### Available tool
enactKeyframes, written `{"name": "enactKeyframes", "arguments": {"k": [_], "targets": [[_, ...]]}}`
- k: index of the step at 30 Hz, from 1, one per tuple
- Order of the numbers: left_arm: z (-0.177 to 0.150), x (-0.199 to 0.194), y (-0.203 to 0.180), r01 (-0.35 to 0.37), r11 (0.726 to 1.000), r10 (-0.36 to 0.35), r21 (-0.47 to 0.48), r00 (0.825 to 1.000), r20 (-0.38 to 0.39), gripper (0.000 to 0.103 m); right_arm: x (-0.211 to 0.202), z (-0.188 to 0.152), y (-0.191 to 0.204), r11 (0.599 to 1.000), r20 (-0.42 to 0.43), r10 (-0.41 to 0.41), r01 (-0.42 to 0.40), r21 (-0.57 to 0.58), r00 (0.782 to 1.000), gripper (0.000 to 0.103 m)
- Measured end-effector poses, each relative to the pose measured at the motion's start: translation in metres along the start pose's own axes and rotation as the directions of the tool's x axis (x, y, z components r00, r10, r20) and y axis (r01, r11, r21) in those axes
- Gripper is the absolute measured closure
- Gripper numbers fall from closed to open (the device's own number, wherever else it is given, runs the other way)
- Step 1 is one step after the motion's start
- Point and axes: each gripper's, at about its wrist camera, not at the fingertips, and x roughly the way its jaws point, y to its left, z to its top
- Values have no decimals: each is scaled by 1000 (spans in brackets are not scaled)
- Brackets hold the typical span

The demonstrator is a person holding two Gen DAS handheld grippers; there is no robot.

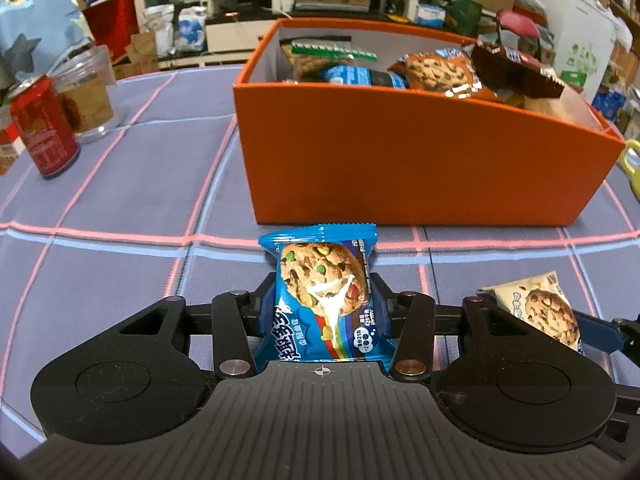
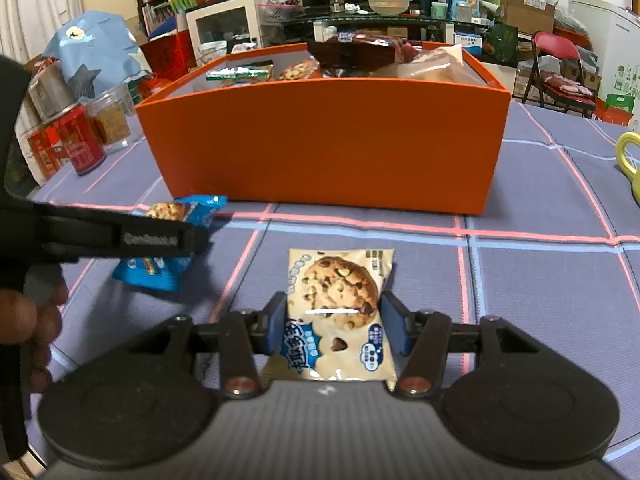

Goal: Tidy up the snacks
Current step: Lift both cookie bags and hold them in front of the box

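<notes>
Snacks: blue pack [image 1: 324, 300] pinched btwn left gripper [image 1: 325, 304] jaws, nearly closed on it, just in front of orange box [image 1: 420, 160]. Cream pack [image 2: 340, 316] flat on surface [image 2: 540, 280] btwn right gripper [image 2: 334, 322] jaws, pads at its edges, moderately open.

The left wrist camera sits low behind its own fingers, tilted down across the checked tablecloth [image 1: 120, 184], close on the blue cookie packet [image 1: 324, 292] at 6 o'clock; the orange box [image 1: 400, 160] looms near at 12, seen from its left corner; the right wrist camera rides likewise, close on the cream cookie packet [image 2: 340, 312], facing the box's [image 2: 328, 140] long wall squarely; both share the box, the red can [image 1: 44, 128] at 10 o'clock, each other's packet and the cluttered shelves beyond.
</notes>
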Motion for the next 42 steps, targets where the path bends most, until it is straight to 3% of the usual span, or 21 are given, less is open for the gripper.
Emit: {"name": "enactKeyframes", "arguments": {"k": [7,20,42], "targets": [[0,-5,0,-30,1000,30,-2,999,11,85,-8,3,-3,1000,13,11,-12,6,1000,44],[0,-21,-1,-46,999,46,2,998,43,84,-39,14,-4,999,115,-11,16,-45,993,44],[-4,-22,-3,-53,998,53,13,998,33,84,-19,16,-19,994,23,-111,111,-12,994,44]]}}
